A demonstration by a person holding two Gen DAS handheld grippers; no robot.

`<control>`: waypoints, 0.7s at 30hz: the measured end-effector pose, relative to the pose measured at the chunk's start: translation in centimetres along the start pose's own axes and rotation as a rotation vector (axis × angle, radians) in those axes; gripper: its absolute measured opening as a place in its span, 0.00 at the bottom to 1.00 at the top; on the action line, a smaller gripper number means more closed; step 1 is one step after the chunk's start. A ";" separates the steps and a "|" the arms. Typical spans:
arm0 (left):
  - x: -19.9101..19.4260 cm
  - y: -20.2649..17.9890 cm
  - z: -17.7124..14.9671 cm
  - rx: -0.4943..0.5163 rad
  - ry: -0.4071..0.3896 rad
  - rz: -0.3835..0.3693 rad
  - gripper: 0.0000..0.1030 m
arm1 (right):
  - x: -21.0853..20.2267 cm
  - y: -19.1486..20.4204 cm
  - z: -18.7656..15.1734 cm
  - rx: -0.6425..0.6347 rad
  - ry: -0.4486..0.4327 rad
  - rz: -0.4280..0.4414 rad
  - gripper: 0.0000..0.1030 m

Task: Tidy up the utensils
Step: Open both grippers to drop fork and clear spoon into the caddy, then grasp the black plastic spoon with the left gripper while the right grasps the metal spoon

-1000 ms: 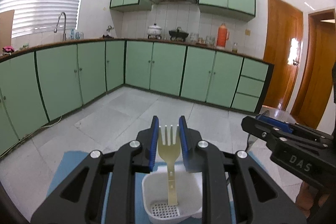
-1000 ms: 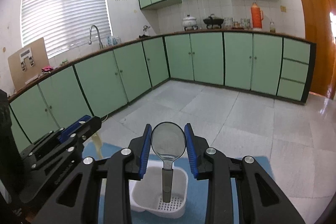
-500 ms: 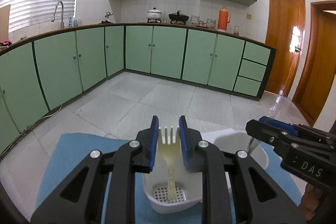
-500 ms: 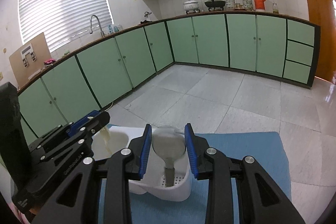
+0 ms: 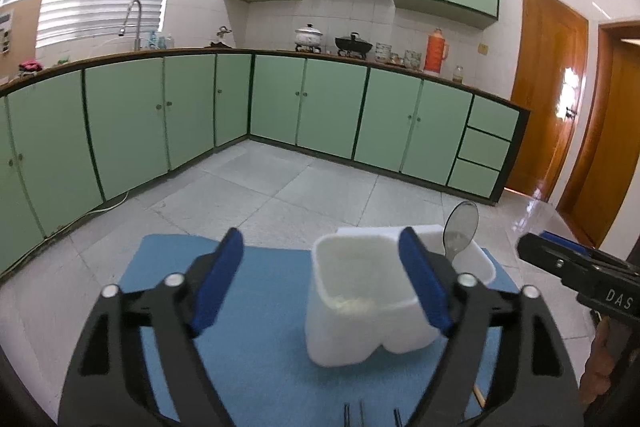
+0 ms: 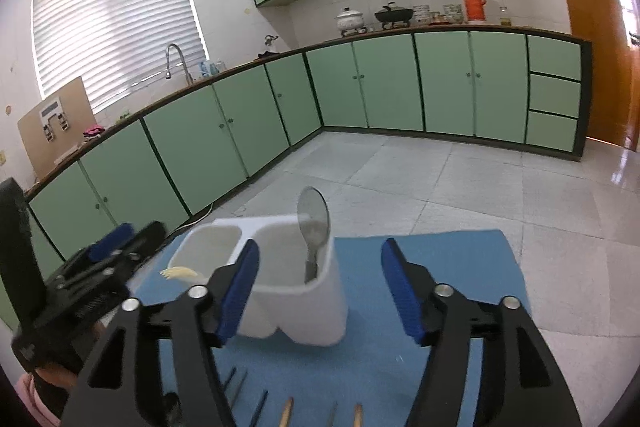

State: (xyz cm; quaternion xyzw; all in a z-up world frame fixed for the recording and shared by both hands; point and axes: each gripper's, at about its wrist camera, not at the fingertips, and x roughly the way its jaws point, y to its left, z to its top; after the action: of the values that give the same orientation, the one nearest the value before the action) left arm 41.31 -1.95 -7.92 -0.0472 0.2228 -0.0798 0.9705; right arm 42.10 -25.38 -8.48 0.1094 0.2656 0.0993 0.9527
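A white two-compartment utensil holder (image 5: 360, 311) (image 6: 296, 291) stands on a blue mat (image 5: 260, 327) (image 6: 460, 267). A metal spoon (image 5: 460, 227) (image 6: 314, 227) stands bowl-up in its right compartment. A cream plastic fork (image 6: 180, 272) shows its tines at the left compartment's edge. My left gripper (image 5: 320, 283) is open and empty, just in front of the holder. My right gripper (image 6: 320, 287) is open and empty, also in front of the holder.
Several thin utensil ends, dark and wooden, lie on the mat's near edge (image 6: 288, 411) (image 5: 360, 415). Beyond the mat is a tiled floor (image 5: 280, 187) with green cabinets (image 5: 320, 107) along the walls and a wooden door (image 5: 552, 87) at right.
Both grippers opened and let go: the fork went into the left compartment, the spoon into the right. Both grippers drew back from the holder.
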 end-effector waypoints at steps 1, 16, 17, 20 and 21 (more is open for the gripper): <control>-0.6 0.1 -0.2 -0.004 0.000 0.002 0.83 | -0.5 -0.2 -0.3 0.005 -0.003 -0.003 0.68; -7.1 1.9 -6.9 -0.001 0.157 0.057 0.91 | -7.9 -1.5 -7.2 0.021 0.024 -0.116 0.94; -7.3 1.9 -7.5 0.002 0.169 0.061 0.92 | -8.2 -1.5 -7.7 0.020 0.031 -0.122 0.94; -7.0 2.2 -9.5 0.012 0.235 0.077 0.91 | -8.5 -1.7 -9.2 0.025 0.069 -0.135 0.94; -6.9 2.3 -10.0 0.013 0.251 0.082 0.92 | -8.6 -1.8 -9.7 0.027 0.079 -0.137 0.94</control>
State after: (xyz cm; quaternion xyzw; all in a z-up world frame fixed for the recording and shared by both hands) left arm 31.07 0.94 -14.23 -0.0212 0.3435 -0.0467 0.9377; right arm 29.96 -27.74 -12.91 0.0998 0.3111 0.0346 0.9445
